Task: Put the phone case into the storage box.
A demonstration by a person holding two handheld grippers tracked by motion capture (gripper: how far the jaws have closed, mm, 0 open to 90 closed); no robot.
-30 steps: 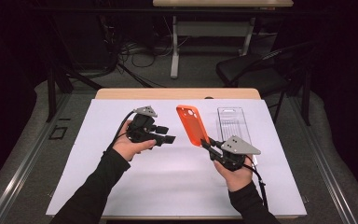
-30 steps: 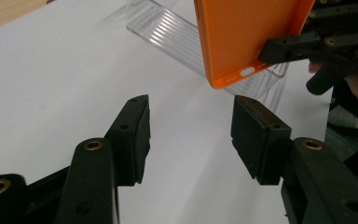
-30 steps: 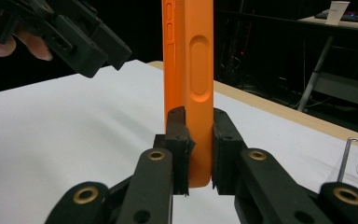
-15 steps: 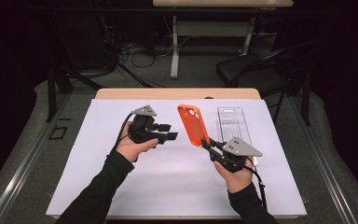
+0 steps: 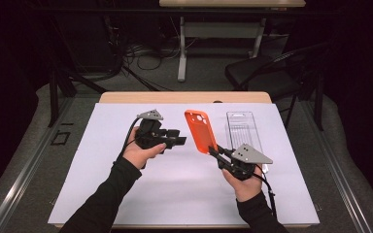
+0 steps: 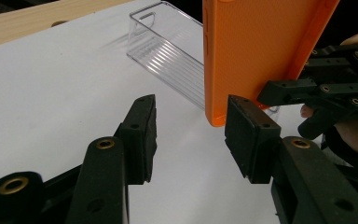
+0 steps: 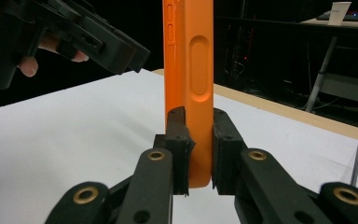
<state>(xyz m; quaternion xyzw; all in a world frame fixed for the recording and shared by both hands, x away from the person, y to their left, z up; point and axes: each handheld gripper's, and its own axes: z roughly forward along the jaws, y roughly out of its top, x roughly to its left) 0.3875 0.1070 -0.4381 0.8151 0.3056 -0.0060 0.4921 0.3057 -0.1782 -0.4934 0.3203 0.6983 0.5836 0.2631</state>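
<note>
An orange phone case [image 5: 200,130] stands upright above the white sheet, tilted slightly. My right gripper [image 5: 214,151] is shut on its lower end, and the right gripper view shows both pads pressing the case [image 7: 191,70] on its thin sides. My left gripper [image 5: 178,141] hovers to the left of the case and points at it. Its jaws have just been closing, but they are still apart with nothing between them [image 6: 190,126]. In the left gripper view the case [image 6: 256,51] is just beyond the right pad.
A clear plastic tray [image 5: 245,131] lies on the white sheet [image 5: 102,145], right of the case and behind my right gripper. The sheet covers a wooden table [image 5: 184,97]. A dark chair [image 5: 272,73] and table legs stand beyond the far edge.
The left gripper's jaws look slightly narrower than before. Both hands and the orange case have kept their places.
</note>
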